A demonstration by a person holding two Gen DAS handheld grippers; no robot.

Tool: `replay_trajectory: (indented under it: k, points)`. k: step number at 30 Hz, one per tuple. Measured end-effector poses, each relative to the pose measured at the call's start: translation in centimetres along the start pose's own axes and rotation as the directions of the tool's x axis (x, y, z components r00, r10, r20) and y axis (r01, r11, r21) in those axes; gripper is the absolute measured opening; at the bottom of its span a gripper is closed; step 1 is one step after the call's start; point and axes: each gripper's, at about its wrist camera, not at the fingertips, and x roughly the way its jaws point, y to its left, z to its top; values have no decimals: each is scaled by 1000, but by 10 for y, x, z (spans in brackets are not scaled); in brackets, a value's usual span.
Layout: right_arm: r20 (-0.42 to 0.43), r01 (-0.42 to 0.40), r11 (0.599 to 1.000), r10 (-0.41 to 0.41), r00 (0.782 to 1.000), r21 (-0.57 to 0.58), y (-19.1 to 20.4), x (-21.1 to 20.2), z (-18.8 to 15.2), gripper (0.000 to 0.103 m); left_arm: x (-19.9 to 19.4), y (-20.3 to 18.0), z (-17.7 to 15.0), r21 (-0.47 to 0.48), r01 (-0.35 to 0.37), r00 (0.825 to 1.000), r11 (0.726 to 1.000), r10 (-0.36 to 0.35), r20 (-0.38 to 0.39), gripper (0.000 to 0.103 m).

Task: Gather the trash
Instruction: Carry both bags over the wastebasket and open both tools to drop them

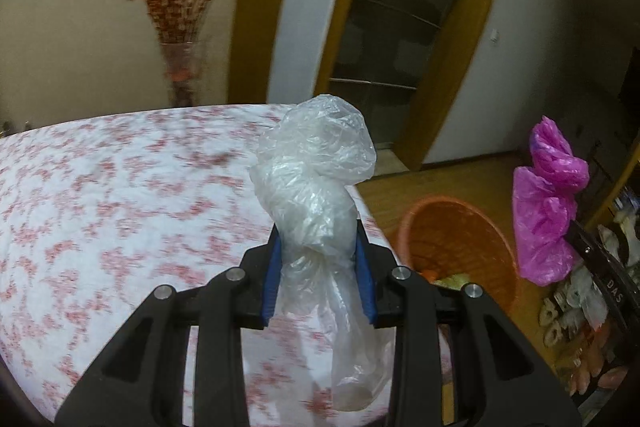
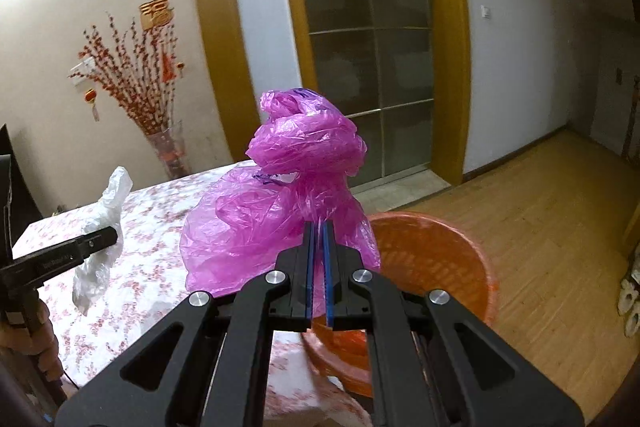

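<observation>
Two bags held up over the bench (image 1: 100, 195), one per tool. Left tool (image 1: 318, 247) clamped part-way on a clear bag (image 1: 316, 179), jaws narrow with bunched film between the blue pads (image 1: 272, 275); bag's long axis upright in the left view, puffed top above the jaws, a limp tail hanging below at frame bottom. Right tool (image 2: 319, 251) nearly closed on a pink bag (image 2: 288, 195), only a thin fold pinched, the bulk ballooning up and to the left of the jaws in the right view. Orange basket (image 2: 440, 259) on the floor (image 2: 540, 211) beside the bench edge: in the right view directly below and just right of the pink bag, rim partly hidden behind the tool; in the left view at lower right, well to the right of the clear bag, beyond the bench corner. Judged from that: right hand nearer the basket, pink bag almost over its mouth; clear bag needing to travel rightward across the bench edge before release. Left view alone showing scraps at the basket's bottom, shoes (image 1: 580, 307) at far right, and the pink bag from the side. Right view alone showing the left tool side-on at left edge with a hand (image 2: 36, 331) on its grip, plus the clear bag's full hanging length.
</observation>
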Motion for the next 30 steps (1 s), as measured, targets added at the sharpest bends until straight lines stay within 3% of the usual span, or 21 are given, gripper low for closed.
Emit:
replay_trajectory:
  k: [14, 30]
  points:
    - [-1, 66, 994, -66, 998, 90, -47, -12, -4, 4, 24, -86, -15, 81, 118, 992, 990, -113, -57, 33]
    - [-66, 131, 980, -122, 990, 152, -85, 18, -12, 4, 80, -149, -29, 116, 201, 971, 973, -181, -158, 33]
